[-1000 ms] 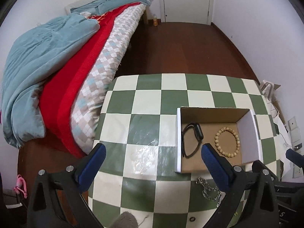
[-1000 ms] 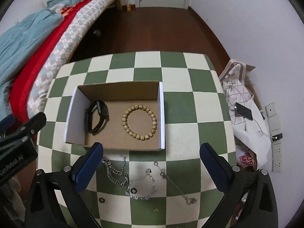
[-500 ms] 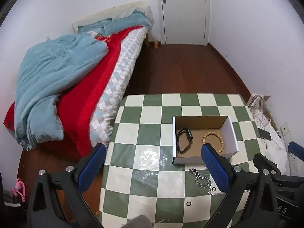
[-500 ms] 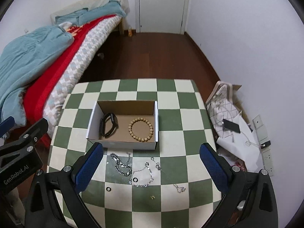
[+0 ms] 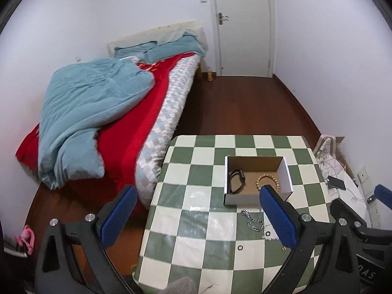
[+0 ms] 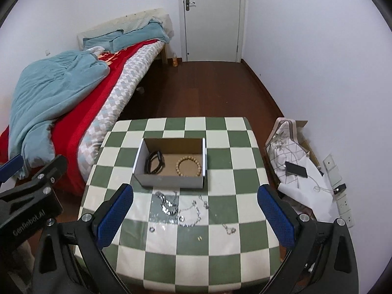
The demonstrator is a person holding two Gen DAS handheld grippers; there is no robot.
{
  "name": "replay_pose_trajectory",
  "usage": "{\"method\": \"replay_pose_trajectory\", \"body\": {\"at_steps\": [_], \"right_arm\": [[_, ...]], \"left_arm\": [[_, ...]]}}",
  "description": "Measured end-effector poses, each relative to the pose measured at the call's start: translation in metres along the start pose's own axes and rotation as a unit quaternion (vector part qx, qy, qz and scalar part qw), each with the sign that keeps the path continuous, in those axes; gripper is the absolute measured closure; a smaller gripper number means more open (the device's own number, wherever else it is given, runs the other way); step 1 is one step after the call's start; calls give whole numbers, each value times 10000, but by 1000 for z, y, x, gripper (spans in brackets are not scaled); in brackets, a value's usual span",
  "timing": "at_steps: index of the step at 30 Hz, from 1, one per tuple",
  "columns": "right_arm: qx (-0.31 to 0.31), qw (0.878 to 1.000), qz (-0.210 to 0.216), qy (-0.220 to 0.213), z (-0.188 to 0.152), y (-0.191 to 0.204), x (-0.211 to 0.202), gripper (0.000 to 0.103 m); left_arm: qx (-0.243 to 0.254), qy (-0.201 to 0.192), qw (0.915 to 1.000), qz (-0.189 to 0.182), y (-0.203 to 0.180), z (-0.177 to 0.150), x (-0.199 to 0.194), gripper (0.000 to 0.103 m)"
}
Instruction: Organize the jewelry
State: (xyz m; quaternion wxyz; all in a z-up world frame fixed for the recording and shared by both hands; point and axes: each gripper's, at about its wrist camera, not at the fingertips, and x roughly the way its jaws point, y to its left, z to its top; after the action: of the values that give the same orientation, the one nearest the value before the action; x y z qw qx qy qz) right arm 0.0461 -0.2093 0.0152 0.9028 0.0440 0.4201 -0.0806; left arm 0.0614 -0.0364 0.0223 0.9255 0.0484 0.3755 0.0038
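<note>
At the far left of the right wrist view, your left gripper [image 6: 27, 171] shows only as a black frame with one blue tip. In its own view the left gripper [image 5: 196, 216] is spread wide and carries nothing, its blue pads [image 5: 117, 216] low in the frame, one over the floor and one over the table edge. Behind it, the upper left holds a bed [image 6: 80, 103] with a red cover and a rumpled blue quilt [image 6: 54, 90].

Moving toward the centre, the checkered table [image 6: 240, 152] fills the lower middle of the right wrist view. On it sits an open cardboard box [image 6: 169, 180]. Inside the box, a black band [image 6: 154, 163] lies on the left side and a wooden bead bracelet [image 6: 189, 166] on the right, apart from each other. Just below the box, loose on the cloth, lie a heavy silver chain [image 6: 167, 204], a finer chain [image 6: 192, 216] beside it with a dark ring [image 6: 181, 218] against it, another small ring [image 6: 152, 229] to the lower left, tiny gold studs [image 6: 199, 238], and a thin chain [image 6: 229, 230] further right.

Your right gripper [image 6: 194, 218] is also released, fingers wide apart and empty, framing these loose pieces from above without touching them.

At the right edge, beside the table, a phone [image 6: 296, 170] rests on white paper, with wall sockets [image 6: 343, 202] near it.
</note>
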Motion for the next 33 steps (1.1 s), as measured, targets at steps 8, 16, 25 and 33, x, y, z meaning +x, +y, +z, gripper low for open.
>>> {"method": "replay_pose_trajectory", "body": {"at_steps": [8, 16, 25, 33], "right_arm": [[520, 9950, 40, 855, -60, -42, 63, 6], [1288, 9783, 136, 1619, -105, -85, 164, 31], [1032, 9760, 604, 1820, -95, -56, 231, 32], [-151, 9844, -75, 1751, -102, -4, 254, 88]], "left_arm": [[148, 644, 9969, 437, -3, -53, 39, 1], [431, 1373, 9862, 815, -8, -82, 120, 1], [373, 1986, 9762, 781, -30, -92, 181, 1], [408, 2128, 9734, 749, -38, -95, 200, 1]]}}
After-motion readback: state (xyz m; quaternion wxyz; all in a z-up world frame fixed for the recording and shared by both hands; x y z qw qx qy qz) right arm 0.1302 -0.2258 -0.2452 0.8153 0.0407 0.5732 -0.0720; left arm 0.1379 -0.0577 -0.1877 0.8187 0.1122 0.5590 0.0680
